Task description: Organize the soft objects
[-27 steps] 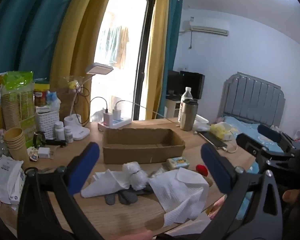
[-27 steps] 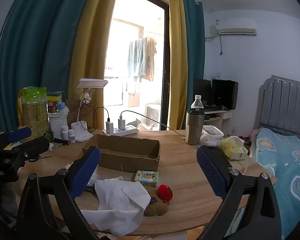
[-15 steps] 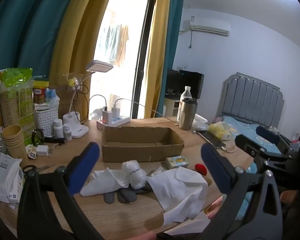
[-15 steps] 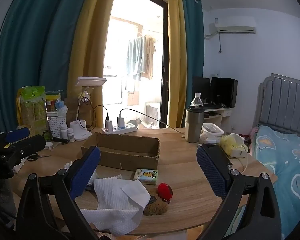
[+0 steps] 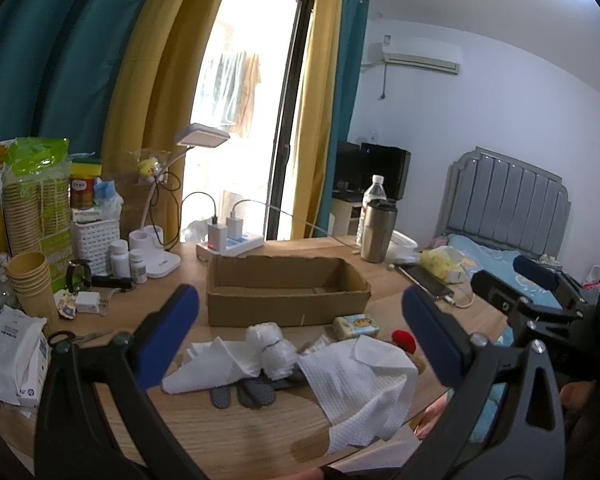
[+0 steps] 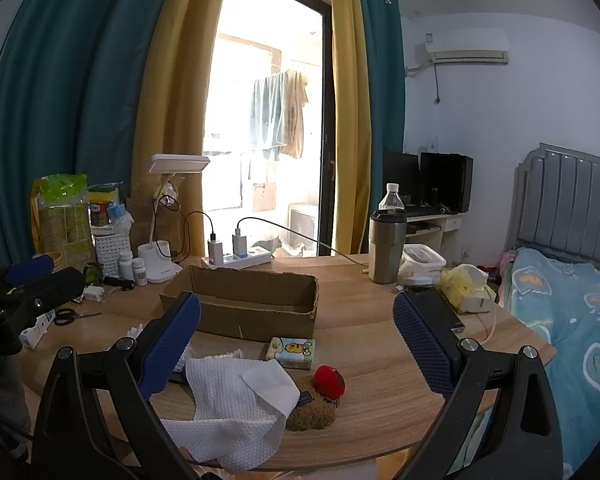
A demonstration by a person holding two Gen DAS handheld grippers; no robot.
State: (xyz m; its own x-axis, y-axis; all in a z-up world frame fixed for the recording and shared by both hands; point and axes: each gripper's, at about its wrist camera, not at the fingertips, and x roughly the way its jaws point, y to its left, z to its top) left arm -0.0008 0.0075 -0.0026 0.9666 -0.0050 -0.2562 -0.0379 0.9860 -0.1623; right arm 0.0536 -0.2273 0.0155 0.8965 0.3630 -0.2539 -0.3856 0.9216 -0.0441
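- Soft things lie in a loose heap on the near edge of the counter [image 5: 228, 436], just in front of the cardboard box [image 5: 288, 292], which stands open and looks empty.
- Left tongs [image 5: 300, 322] hang above the heap with blue pads wide apart, holding nothing; the bubble-wrap bundle [image 5: 270, 344] sits almost dead centre between them, just below and ahead.
- Right tongs [image 6: 296, 338] are likewise spread and empty; the big paper towel [image 6: 236, 404] lies low and left of their midline, the brown plush with red ball [image 6: 316, 400] near the middle.
- Towel's long axis runs roughly toward the counter's near edge, where it droops over.
- My judgement: the bundle falls to the left side, the plush to the right; the box lies straight ahead of both.
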